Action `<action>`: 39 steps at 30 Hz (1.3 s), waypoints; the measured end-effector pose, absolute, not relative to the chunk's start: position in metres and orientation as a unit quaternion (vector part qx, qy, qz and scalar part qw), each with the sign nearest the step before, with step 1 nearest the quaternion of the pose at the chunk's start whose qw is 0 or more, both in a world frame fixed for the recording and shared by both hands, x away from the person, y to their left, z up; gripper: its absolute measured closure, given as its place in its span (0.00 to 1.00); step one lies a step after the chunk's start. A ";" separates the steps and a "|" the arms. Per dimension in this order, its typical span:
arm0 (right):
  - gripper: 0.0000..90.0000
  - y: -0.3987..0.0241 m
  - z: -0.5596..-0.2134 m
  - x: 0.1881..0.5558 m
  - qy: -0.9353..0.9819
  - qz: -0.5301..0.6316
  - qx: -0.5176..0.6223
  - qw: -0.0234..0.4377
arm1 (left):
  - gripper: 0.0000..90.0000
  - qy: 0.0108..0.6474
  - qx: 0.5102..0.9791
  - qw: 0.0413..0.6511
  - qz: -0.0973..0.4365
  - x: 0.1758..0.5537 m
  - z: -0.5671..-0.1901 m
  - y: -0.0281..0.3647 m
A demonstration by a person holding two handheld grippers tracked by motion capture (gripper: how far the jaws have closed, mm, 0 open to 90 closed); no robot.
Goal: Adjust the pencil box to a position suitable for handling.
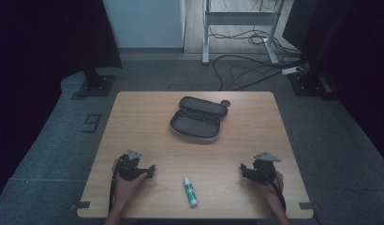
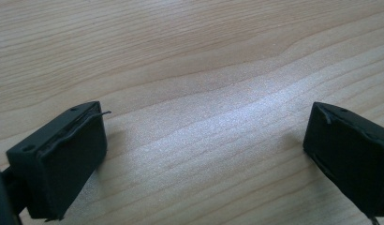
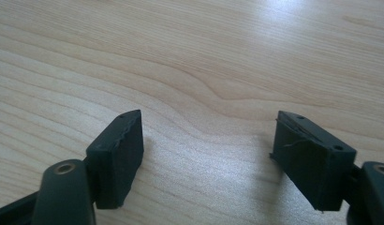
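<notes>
A dark grey pencil case (image 1: 198, 118) lies unzipped and open at the middle back of the wooden table (image 1: 134, 117). A white glue stick with a green label (image 1: 190, 191) lies near the front edge, between the two hands. My left gripper (image 1: 150, 171) rests on the table at the front left, held by a hand; in the left gripper view it (image 2: 204, 140) stands open over bare wood. My right gripper (image 1: 244, 169) rests at the front right, and in its own view it (image 3: 209, 140) is open too, with nothing between its jaws.
A small dark round object (image 1: 225, 103) sits just behind the case. Beyond the table, cables (image 1: 246, 70) trail over the grey floor near a white desk frame (image 1: 239, 21). Dark stands (image 1: 94, 82) flank the table at both back corners.
</notes>
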State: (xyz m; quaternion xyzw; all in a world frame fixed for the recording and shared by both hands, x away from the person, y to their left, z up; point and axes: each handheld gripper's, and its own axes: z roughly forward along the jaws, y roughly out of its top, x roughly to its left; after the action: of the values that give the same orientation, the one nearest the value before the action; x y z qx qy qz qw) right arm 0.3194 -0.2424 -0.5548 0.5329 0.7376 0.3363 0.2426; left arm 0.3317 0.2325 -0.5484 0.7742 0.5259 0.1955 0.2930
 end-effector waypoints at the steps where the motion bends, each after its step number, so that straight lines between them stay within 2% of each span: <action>1: 0.26 -0.242 -0.555 0.319 0.738 0.335 0.533 0.244 | 0.00 0.526 0.774 0.293 0.196 0.332 -0.548 0.232; 7: 0.25 -0.242 -0.555 0.320 0.736 0.334 0.535 0.244 | 0.00 0.531 0.770 0.292 0.199 0.332 -0.549 0.229; 15: 0.28 -0.239 -0.553 0.318 0.734 0.331 0.543 0.239 | 0.05 0.527 0.776 0.287 0.195 0.327 -0.544 0.222; 23: 0.31 -0.236 -0.543 0.317 0.728 0.358 0.533 0.239 | 0.16 0.523 0.765 0.325 0.188 0.324 -0.531 0.224; 32: 0.34 -0.233 -0.536 0.324 0.721 0.390 0.528 0.222 | 0.20 0.509 0.761 0.363 0.170 0.334 -0.510 0.215; 39: 0.36 -0.227 -0.529 0.336 0.716 0.420 0.516 0.211 | 0.24 0.505 0.758 0.373 0.176 0.354 -0.497 0.202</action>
State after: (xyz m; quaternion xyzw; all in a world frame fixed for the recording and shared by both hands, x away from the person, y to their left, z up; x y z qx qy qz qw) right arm 0.3359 -0.2267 -0.5288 0.5164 0.7160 0.4196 0.2114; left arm 0.3539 0.2025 -0.4973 0.7582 0.5047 0.1764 0.3731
